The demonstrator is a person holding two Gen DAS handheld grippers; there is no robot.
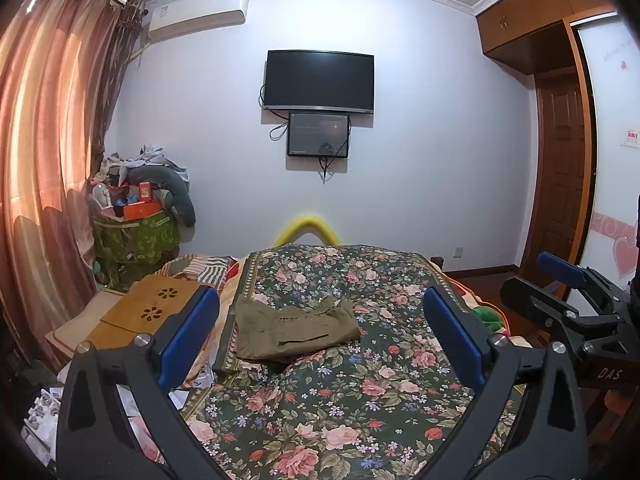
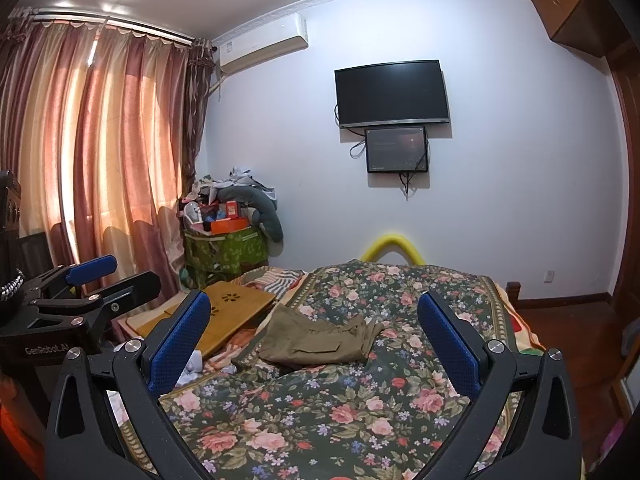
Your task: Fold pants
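Olive pants (image 1: 296, 330) lie bunched, roughly folded, on the floral bedspread (image 1: 360, 400); both tools gape, holding nothing.

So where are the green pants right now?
The pants lie bunched on the flowery bedspread, toward its left side, just right of the wooden lap desk; in both views they sit ahead of the open fingers, untouched.

Olive-khaki pants (image 1: 296, 330), one pair, lying ahead of my claws on the floral bed cover, touching neither. Loosely folded into a rough, rumpled block, not flat. A long pocket slit shows on the near face. Bunched fabric sticks up at the far right end. Left edge lies along the cover's border.
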